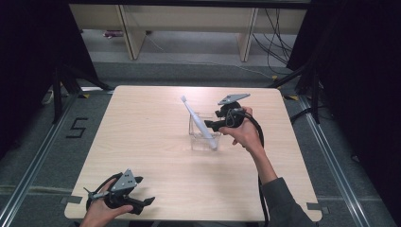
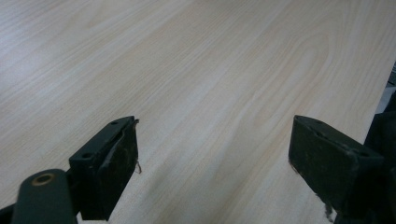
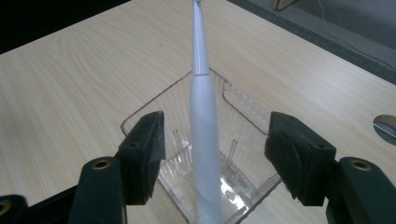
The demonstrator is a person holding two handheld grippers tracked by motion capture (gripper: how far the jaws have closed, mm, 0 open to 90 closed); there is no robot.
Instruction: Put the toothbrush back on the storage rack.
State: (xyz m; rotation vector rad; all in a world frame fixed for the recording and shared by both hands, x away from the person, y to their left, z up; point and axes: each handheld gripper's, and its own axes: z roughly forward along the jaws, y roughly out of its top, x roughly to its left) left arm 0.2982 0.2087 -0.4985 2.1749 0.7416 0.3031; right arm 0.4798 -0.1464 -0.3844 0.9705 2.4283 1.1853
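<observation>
At desk centre | right tool (image 3: 212,154) spread, straddling white plastic electric toothbrush (image 3: 203,121) in clear square holder (image 3: 243,105) | release step | next: withdraw clear | left tool (image 2: 212,163) spread, idle

The left hand-held gripper (image 1: 142,202) is matte black, with a grey three-cornered plate on top and a black cable looping behind it. Its two blocky jaws carry worn, frayed pads, and a brass-coloured ringed hole marks one arm. The right hand-held gripper (image 1: 211,125) has the same plate, black cable and brass-ringed holes. The person's right forearm ends in a grey sleeve (image 1: 283,201).
</observation>
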